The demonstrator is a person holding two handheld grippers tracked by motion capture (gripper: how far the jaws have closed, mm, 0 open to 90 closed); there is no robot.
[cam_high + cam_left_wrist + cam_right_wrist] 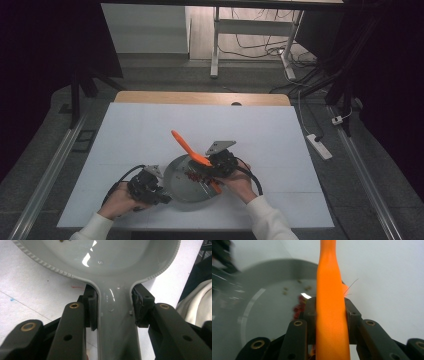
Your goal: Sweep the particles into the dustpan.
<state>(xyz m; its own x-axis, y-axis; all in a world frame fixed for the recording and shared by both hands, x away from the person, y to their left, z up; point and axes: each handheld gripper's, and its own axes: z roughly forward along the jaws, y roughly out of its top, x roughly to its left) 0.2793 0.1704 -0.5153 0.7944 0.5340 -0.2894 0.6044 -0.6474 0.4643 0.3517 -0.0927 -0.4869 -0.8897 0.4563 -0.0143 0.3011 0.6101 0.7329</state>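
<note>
L tongs (113,307) clamp pan (176,186) handle, R tongs (329,307) grip orange spatula (189,149) over pan; red bits (193,176) in pan probably mid-stir, unfinished.

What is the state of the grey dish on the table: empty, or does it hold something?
Not empty. The grey dish holds a small heap of red bits and scattered crumbs; most of its floor is bare.

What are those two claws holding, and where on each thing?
Left gripper clamps the grey pan by its handle; right gripper clamps the orange utensil along its handle.
</note>
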